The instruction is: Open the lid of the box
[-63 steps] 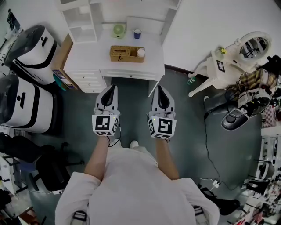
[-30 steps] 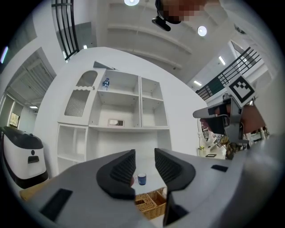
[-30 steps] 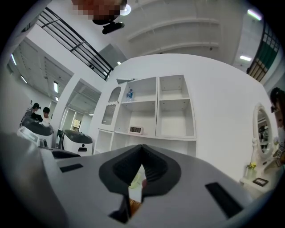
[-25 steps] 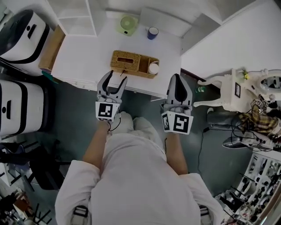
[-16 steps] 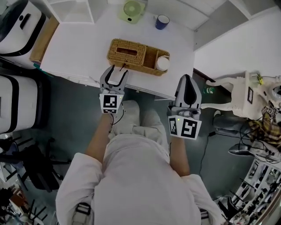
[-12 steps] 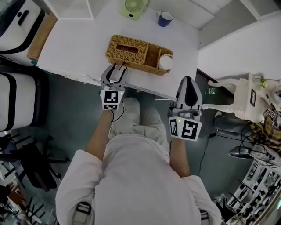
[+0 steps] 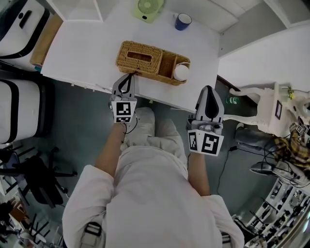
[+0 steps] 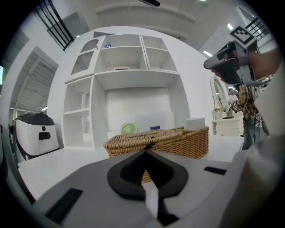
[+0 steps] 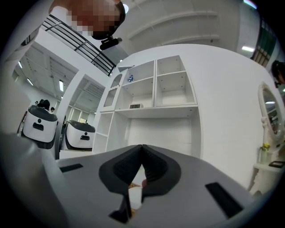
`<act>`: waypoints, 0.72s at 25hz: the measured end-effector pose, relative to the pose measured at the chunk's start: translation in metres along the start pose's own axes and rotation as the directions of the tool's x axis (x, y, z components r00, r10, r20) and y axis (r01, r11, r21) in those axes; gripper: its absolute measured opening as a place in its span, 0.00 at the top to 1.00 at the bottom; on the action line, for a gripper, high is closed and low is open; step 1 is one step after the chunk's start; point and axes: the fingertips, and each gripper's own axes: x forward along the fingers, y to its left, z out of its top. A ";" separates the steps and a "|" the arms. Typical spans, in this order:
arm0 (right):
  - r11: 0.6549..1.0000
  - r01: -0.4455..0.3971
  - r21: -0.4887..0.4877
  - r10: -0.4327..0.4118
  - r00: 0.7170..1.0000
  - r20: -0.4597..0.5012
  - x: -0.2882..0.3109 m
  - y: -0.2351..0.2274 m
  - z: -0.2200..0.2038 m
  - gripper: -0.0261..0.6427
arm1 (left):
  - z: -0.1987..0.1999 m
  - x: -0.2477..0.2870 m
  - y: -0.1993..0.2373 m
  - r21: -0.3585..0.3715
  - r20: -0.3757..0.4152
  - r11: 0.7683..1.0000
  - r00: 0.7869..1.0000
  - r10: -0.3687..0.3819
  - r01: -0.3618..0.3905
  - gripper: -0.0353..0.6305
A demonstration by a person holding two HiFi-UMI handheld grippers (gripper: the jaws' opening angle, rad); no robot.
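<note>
A woven wicker box (image 7: 140,56) lies on the white desk (image 7: 82,53), its lid down over the left part. Its open right compartment holds a white cup (image 7: 180,71). My left gripper (image 7: 127,77) is shut with nothing between its jaws, and its tips sit just short of the box's near side, at the desk's front edge. In the left gripper view the box (image 8: 158,140) stands a little beyond the shut gripper (image 8: 144,152). My right gripper (image 7: 209,91) is shut and empty, off the desk's front right corner, apart from the box. Its own view shows the shut gripper (image 9: 142,147).
A green fan (image 7: 147,8) and a blue mug (image 7: 182,21) stand behind the box. White shelves rise at the desk's back (image 8: 133,67). White machines (image 7: 14,111) and a cardboard box (image 7: 46,41) stand left; a white chair (image 7: 264,109) is at the right.
The left gripper's jaws have gone from open to shut, and it has moved up to the box's near side. The right gripper stays shut and has barely moved.
</note>
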 end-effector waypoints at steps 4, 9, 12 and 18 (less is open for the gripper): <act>1.000 -0.003 -0.003 0.003 1.000 -0.031 0.008 -0.002 0.026 0.97 | 0.037 -0.012 -0.002 -0.005 0.005 1.000 1.000 -0.028 0.028 0.96; 1.000 0.002 -0.006 -0.003 0.998 -0.061 0.017 -0.009 0.076 0.97 | 0.095 -0.016 0.002 -0.033 -0.011 0.998 0.999 -0.045 0.045 0.96; 1.000 0.029 0.002 -0.029 0.997 -0.078 0.022 -0.021 0.102 0.97 | 0.126 -0.009 0.009 -0.045 -0.020 0.998 0.999 -0.050 0.050 0.96; 0.996 0.094 0.001 -0.093 0.990 -0.105 0.032 -0.045 0.137 0.97 | 0.160 0.030 0.031 -0.059 -0.058 0.996 0.996 -0.063 0.060 0.96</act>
